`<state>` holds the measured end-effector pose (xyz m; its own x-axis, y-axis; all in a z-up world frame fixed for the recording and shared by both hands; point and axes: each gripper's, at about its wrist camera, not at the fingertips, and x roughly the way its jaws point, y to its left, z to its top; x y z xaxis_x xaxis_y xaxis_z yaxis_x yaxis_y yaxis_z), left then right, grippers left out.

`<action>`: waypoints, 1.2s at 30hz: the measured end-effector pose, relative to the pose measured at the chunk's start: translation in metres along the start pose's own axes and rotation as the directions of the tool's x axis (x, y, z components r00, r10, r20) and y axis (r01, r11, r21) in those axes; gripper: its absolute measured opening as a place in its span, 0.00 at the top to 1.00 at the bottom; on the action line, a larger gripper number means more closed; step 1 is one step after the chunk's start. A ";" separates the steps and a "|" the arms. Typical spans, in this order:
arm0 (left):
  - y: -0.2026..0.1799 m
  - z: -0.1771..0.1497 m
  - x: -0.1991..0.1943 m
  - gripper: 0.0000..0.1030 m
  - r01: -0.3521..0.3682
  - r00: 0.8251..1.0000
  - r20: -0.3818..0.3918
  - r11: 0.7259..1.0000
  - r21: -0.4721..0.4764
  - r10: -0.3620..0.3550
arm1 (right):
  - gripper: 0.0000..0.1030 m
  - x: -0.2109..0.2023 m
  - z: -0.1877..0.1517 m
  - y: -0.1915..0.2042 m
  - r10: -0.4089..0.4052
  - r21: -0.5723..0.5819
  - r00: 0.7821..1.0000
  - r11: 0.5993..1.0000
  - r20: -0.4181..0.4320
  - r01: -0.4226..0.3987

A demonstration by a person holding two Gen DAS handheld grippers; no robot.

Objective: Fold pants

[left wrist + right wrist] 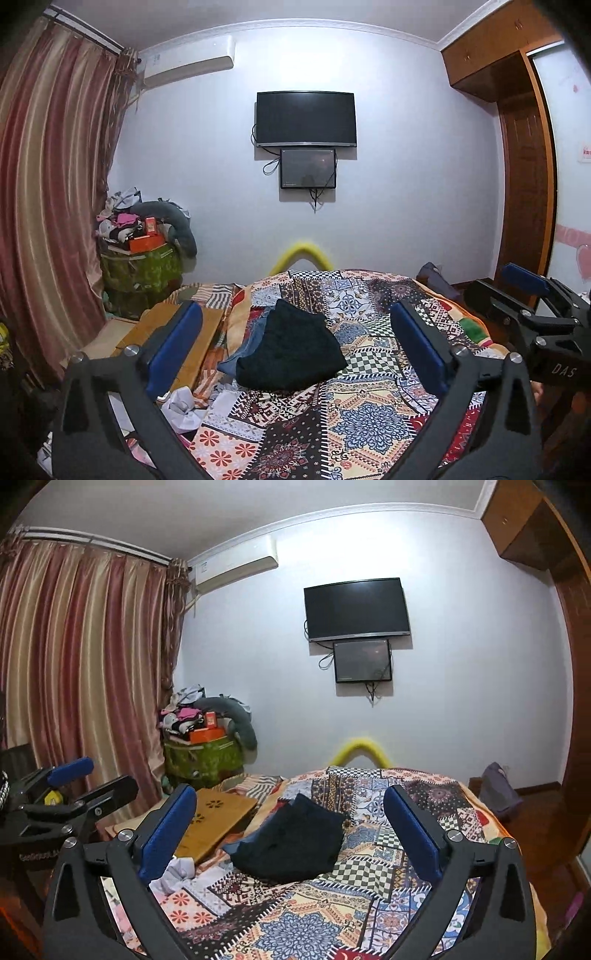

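Observation:
Folded black pants (291, 350) lie on the patchwork bedspread (354, 417), on top of a blue denim garment (245, 349). My left gripper (295, 332) is open and empty, held above the bed with the pants between its blue pads (177, 343). My right gripper (290, 823) is open and empty, also above the bed and short of the pants (291, 843). The right gripper shows at the right edge of the left wrist view (524, 299). The left gripper shows at the left edge of the right wrist view (81, 782).
A wooden lap table (214, 821) lies left of the pants. Crumpled white cloth (173, 873) lies near the bed's left edge. A green bin piled with clothes (203, 753) stands by the curtain (81, 664). A wardrobe (524, 166) is at the right. A TV (306, 118) hangs on the far wall.

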<state>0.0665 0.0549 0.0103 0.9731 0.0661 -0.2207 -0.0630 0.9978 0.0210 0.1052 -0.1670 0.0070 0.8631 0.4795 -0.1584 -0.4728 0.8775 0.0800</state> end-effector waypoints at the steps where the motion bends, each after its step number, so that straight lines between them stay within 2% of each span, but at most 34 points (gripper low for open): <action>1: 0.001 -0.001 -0.001 0.00 0.002 1.000 0.000 1.000 -0.004 -0.002 | 0.02 -0.002 -0.002 0.000 -0.003 -0.001 1.000 1.000 0.002 0.003; 36: 0.003 -0.013 0.016 0.00 0.016 0.999 -0.045 0.999 -0.045 -0.018 | 0.01 -0.007 -0.008 -0.002 -0.018 0.019 1.000 1.000 -0.021 0.019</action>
<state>0.0790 0.0591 -0.0053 0.9631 0.0479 -0.2649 -0.0568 0.9980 -0.0261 0.0989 -0.1726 0.0001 0.8678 0.4632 -0.1801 -0.4533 0.8862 0.0953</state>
